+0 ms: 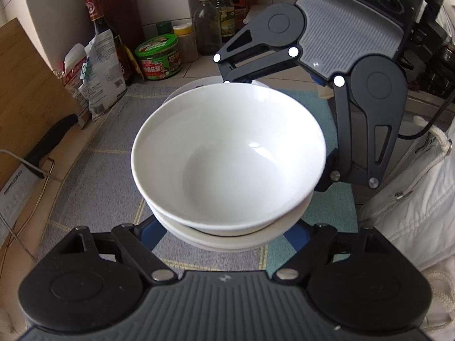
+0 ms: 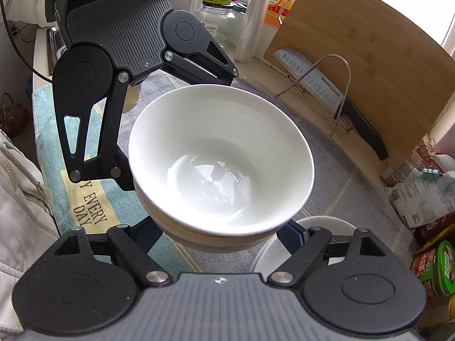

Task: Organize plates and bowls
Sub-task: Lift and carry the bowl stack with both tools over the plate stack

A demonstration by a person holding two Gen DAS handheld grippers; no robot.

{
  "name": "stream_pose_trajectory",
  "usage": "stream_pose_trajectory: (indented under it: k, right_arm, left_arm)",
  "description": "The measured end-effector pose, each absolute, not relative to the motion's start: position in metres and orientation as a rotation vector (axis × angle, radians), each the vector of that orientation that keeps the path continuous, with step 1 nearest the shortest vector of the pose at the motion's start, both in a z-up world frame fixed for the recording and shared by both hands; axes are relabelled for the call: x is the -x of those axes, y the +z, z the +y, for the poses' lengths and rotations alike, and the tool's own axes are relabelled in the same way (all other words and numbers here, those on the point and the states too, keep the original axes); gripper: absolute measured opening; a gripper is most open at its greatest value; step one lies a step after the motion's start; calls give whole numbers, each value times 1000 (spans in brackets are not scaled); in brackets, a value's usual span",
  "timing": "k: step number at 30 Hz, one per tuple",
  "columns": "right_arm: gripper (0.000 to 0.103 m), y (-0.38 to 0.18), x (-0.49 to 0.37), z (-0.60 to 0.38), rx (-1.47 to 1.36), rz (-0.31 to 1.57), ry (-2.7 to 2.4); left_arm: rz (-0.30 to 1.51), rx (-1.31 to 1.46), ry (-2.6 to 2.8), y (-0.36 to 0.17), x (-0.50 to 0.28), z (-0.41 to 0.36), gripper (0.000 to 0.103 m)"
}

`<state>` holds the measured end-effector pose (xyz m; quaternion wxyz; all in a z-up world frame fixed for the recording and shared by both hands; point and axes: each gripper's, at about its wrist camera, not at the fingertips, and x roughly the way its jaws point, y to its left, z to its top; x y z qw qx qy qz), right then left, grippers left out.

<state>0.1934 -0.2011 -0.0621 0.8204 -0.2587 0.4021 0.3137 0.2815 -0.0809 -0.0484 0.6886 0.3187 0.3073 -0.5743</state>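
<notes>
Bowls (image 1: 227, 159), stacked, hang above the mat (image 1: 93, 176), pinched from opposite sides by left gripper (image 1: 224, 233) and right gripper (image 2: 221, 236).

Opposed close wrist views share bowl stack (image 1: 227, 159).

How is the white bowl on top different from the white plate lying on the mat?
The top bowl is deep with tall sloping sides; the plate is shallow and nearly flat. The top bowl is nested in another bowl and held up between the left gripper and right gripper; the plate lies on the mat with nothing gripping it. The bowl shows whole; the plate is partly hidden. Both are plain glossy white.
</notes>
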Motion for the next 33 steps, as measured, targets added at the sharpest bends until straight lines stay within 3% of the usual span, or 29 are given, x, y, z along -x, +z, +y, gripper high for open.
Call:
stream_pose_trajectory:
  k: [15, 33]
  right_arm:
    - [89, -59, -195, -271, 536, 883, 515]
    - [89, -83, -210, -303, 521, 928, 454]
  left_arm:
    - [599, -760, -1390, -59, -293, -161, 86]
    - [596, -791, -1406, -80, -311, -207, 86]
